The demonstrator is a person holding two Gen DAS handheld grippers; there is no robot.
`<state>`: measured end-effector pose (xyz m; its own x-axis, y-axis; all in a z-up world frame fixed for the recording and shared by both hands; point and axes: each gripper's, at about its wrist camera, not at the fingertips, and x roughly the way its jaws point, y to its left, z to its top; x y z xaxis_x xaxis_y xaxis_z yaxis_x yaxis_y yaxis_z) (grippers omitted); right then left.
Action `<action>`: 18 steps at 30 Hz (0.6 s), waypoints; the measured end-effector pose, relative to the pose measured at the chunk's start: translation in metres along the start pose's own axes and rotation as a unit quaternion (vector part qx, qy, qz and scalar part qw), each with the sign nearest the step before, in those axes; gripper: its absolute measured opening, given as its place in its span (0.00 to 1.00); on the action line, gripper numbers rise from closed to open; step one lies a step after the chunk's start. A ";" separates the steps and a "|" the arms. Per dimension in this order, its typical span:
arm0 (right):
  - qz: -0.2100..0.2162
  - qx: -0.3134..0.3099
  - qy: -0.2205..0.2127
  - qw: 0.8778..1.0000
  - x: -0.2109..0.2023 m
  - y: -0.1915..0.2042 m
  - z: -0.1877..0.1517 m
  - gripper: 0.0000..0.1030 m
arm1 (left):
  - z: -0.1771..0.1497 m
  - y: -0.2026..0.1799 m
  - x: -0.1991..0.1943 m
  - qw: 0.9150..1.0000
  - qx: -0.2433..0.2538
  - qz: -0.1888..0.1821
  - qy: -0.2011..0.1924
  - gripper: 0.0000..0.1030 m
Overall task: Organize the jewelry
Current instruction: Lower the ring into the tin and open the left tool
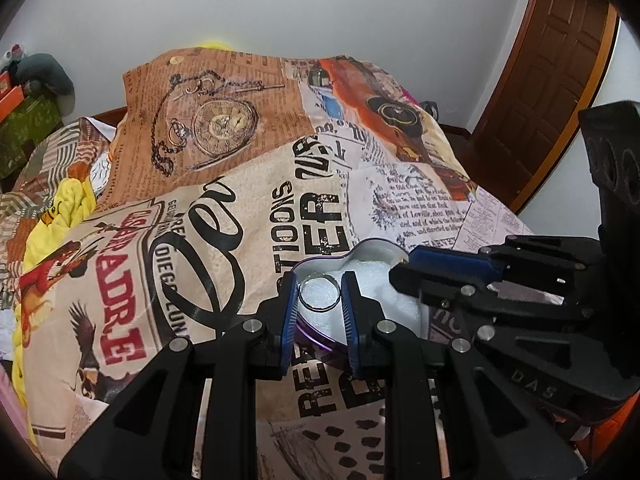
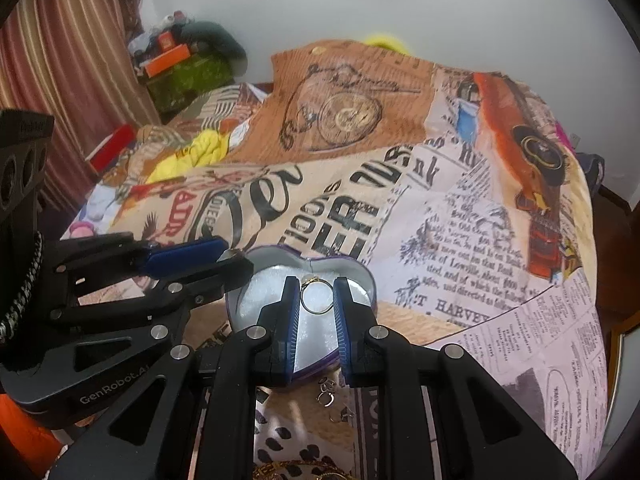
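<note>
A purple heart-shaped tin (image 1: 320,342) with white padding lies on the printed bedspread; it also shows in the right wrist view (image 2: 362,272). My left gripper (image 1: 319,294) is shut on a silver ring (image 1: 319,294) and holds it over the tin. My right gripper (image 2: 316,294) is shut on a thin gold ring (image 2: 316,294) with a small setting on top, also over the tin. The right gripper reaches in from the right in the left wrist view (image 1: 404,264). The left gripper reaches in from the left in the right wrist view (image 2: 232,258).
More small jewelry (image 2: 330,398) lies on the bedspread just below the tin, and gold chain pieces (image 2: 300,470) sit at the bottom edge. Cluttered boxes (image 2: 180,68) stand at the back left. A wooden door (image 1: 552,80) is at the right.
</note>
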<state>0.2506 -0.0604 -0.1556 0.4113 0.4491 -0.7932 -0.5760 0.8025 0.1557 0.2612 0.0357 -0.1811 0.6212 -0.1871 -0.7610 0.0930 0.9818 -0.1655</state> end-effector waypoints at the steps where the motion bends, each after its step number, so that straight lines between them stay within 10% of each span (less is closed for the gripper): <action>1: 0.001 -0.001 0.005 1.000 0.003 0.000 0.000 0.15 | 0.000 0.001 0.001 1.000 0.000 -0.001 0.002 0.20; 18: 0.003 -0.017 0.019 1.000 0.009 0.002 -0.004 0.16 | 0.004 0.001 -0.010 1.000 -0.004 -0.012 -0.005 0.20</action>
<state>0.2502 -0.0560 -0.1648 0.3815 0.4375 -0.8143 -0.6026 0.7857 0.1398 0.2577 0.0389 -0.1712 0.6266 -0.2102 -0.7504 0.1015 0.9767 -0.1888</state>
